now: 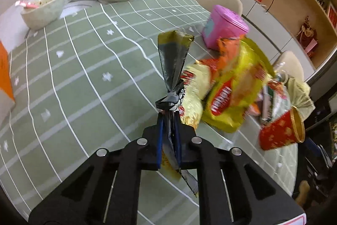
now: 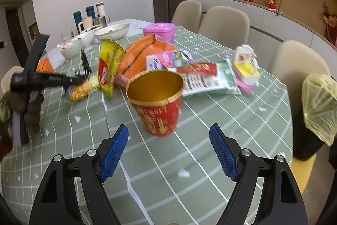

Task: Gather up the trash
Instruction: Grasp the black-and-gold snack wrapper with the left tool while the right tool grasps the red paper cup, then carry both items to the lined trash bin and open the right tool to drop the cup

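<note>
Pinching a crumpled dark wrapper (image 1: 173, 69) between its blue pads, the left claw (image 1: 168, 119) is clamped tight; the wrapper fans upward beyond the fingertips, with a gold-edged top, and a tail of it trails back between the fingers. Just to the right of that claw a yellow and red snack bag (image 1: 229, 85) is blurred and lifted off the green checked tablecloth (image 1: 84, 69). Beyond the bag stands a pink tub (image 1: 223, 26), and lower right sits a red and gold paper cup (image 1: 278, 132).

The right claw (image 2: 168, 153) stands wide, nothing between its 2 blue pads (image 2: 114, 151). Straight ahead of it, just past the fingertips, the red and gold paper cup (image 2: 157, 107) stands upright on the tablecloth (image 2: 210, 140), its mouth open. Behind the cup lie an orange bag (image 2: 143, 56) and a green and white packet (image 2: 208, 79). Far left of this claw, the left claw (image 2: 71, 79) appears with the snack bag (image 2: 107, 69) beside it.
</note>
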`<state>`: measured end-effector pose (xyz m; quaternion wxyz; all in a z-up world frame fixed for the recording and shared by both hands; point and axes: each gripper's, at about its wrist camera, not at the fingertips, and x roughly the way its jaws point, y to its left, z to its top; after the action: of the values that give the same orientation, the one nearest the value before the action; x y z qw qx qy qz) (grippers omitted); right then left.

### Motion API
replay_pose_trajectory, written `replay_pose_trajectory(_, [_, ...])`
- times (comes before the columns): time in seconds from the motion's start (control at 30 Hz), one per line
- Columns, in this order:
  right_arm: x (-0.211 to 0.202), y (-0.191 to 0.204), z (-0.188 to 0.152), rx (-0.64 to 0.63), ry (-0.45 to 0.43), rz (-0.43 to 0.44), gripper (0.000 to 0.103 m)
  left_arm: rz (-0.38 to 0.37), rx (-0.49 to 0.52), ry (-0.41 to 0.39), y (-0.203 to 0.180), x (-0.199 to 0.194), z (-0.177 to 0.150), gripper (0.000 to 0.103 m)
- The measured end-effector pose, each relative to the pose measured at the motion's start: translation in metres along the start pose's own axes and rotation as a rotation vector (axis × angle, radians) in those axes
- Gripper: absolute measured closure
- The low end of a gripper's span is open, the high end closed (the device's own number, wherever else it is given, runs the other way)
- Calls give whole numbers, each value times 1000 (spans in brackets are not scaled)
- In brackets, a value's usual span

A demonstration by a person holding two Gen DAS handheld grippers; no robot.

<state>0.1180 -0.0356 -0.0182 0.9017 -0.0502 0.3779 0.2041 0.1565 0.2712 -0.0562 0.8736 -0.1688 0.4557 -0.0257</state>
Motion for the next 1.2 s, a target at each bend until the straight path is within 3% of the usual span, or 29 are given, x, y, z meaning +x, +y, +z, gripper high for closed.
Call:
replay_pose_trajectory(0.33, [38, 20, 28, -124, -37, 17, 28, -29, -2, -22, -50, -40, -48, 94])
replay_pose_trajectory(0.43, [35, 15, 34, -124, -36, 46, 44, -19, -22, -17, -63, -49, -61, 94])
replay_pose_trajectory(0.6, [7, -5, 34, -79, -58, 76, 49, 10, 17, -38, -92, -64, -68, 94])
replay_pose_trajectory(0.9, [-66, -68, 29, -50, -112, 17, 49, -39, 70, -140, -167, -82, -47, 94])
replay_pose_trajectory(1.2, [-128, -192, 35, 2, -185, -124, 49, -214, 171, -156, -310, -39, -8, 94])
